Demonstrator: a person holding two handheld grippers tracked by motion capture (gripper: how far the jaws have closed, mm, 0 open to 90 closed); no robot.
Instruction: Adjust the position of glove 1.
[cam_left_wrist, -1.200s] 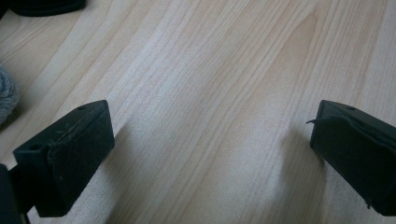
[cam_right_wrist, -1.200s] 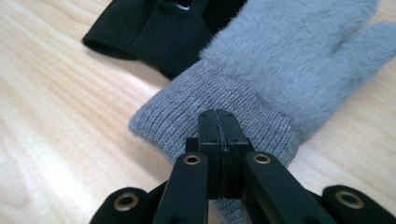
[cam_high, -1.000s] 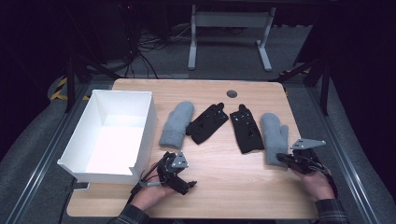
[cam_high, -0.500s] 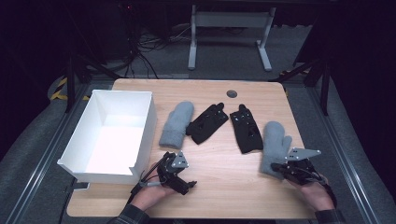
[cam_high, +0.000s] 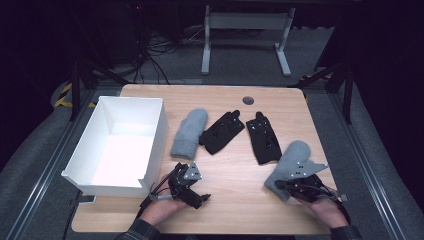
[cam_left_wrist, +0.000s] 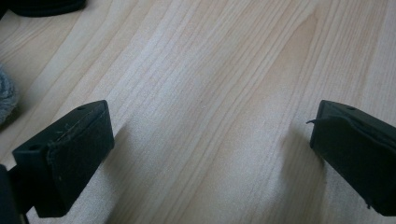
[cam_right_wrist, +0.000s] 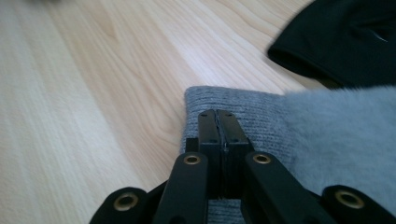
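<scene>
My right gripper (cam_right_wrist: 218, 126) is clenched on the ribbed cuff of the grey mitten (cam_high: 292, 165), which lies near the tabletop's right edge, toward the front right corner, just beside a black glove (cam_high: 264, 142). I judge it best to lift the cuff clear before carrying it leftward, so the fabric drags nothing along toward the white box (cam_high: 107, 172). My left gripper (cam_left_wrist: 210, 149) rests released over bare wood near the front edge; I can read no brand, label or writing anywhere.
</scene>
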